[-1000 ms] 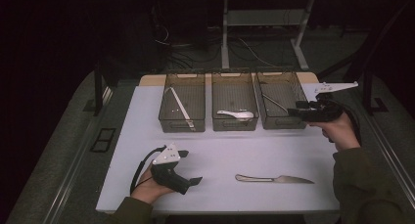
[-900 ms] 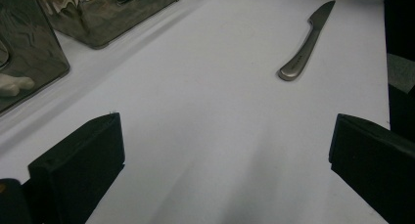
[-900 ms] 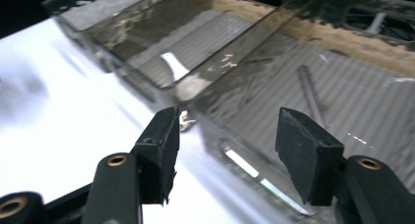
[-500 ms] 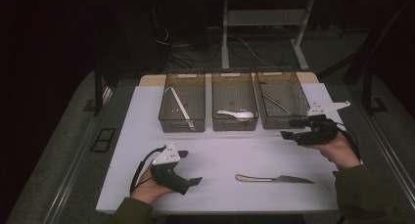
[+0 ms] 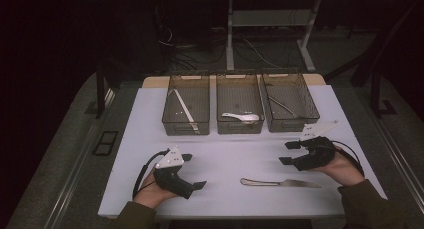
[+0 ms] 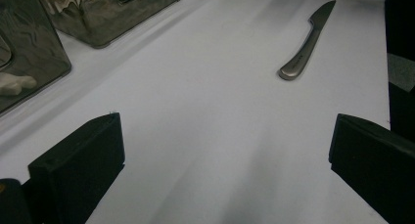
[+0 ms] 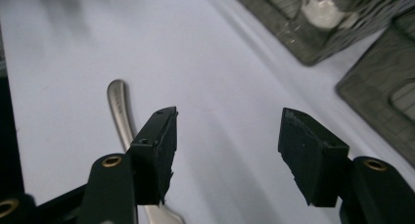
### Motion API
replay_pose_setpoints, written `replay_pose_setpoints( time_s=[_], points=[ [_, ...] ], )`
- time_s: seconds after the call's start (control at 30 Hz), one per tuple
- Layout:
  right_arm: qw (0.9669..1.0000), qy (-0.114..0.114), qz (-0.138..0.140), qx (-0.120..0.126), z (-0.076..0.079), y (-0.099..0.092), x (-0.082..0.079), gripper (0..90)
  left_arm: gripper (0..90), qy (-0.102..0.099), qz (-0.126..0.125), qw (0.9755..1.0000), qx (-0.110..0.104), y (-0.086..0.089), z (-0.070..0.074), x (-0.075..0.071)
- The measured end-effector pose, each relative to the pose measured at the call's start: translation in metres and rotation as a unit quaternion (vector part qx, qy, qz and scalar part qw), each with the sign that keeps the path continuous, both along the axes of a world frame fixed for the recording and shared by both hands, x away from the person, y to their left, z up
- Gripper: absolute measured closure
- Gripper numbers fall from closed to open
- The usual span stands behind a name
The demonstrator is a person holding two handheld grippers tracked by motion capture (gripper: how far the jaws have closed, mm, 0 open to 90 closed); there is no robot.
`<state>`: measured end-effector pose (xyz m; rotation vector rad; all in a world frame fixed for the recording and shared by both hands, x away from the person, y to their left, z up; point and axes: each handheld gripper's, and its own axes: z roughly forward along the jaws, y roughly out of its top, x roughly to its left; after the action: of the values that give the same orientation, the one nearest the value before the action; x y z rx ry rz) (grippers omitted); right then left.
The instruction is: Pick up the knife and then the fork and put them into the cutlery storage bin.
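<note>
A table knife (image 5: 280,182) lies flat on the white table (image 5: 230,154), near its front edge. The right gripper (image 5: 291,152) hovers just above and beside its blade end, jaws released and empty. The left gripper (image 5: 192,171) rests well apart, jaws spread, grasping nothing.

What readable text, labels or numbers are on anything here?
None readable.
Knife: a faint mark on the handle in the left gripper view, too blurred to read.
Three bins, e.g. left bin: no labels visible.
Grey plate on the left gripper: small dots, no legible text.
</note>
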<state>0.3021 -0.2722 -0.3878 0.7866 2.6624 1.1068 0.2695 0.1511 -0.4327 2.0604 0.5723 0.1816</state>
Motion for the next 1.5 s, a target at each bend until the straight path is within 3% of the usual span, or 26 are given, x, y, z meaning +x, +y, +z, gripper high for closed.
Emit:
replay_pose_setpoints(
  time_s=[0.33,0.47,0.53,0.8,1.03,1.33,1.5],
  points=[
    [0.9963,0.017,0.056,-0.062,-0.011,0.019,-0.011,45.5,0.0,0.001,-0.001,1.0,0.001,0.0,0.0,0.0],
    [0.9917,0.015,0.085,-0.095,-0.015,0.026,-0.013,48.5,0.0,0.001,-0.002,1.0,0.002,0.0,0.0,0.0],
    [0.9906,0.024,0.094,-0.097,-0.017,0.03,-0.016,51.8,0.0,0.001,-0.002,1.0,0.001,0.0,0.0,0.0],
    [0.981,0.018,0.135,-0.138,-0.022,0.042,-0.02,59.4,0.0,0.002,-0.001,1.0,0.002,-0.001,-0.001,0.0],
    [0.9687,0.027,0.17,-0.179,-0.029,0.055,-0.022,65.7,0.0,0.002,-0.002,1.0,0.002,-0.002,-0.001,0.0],
    [0.9536,0.034,0.194,-0.228,-0.033,0.071,-0.02,73.6,0.0,0.003,-0.002,1.0,0.003,-0.002,-0.002,0.0],
    [0.9414,0.035,0.211,-0.261,-0.032,0.081,-0.019,75.5,0.0,0.003,-0.003,1.0,0.006,-0.002,-0.002,0.0]
  ],
)
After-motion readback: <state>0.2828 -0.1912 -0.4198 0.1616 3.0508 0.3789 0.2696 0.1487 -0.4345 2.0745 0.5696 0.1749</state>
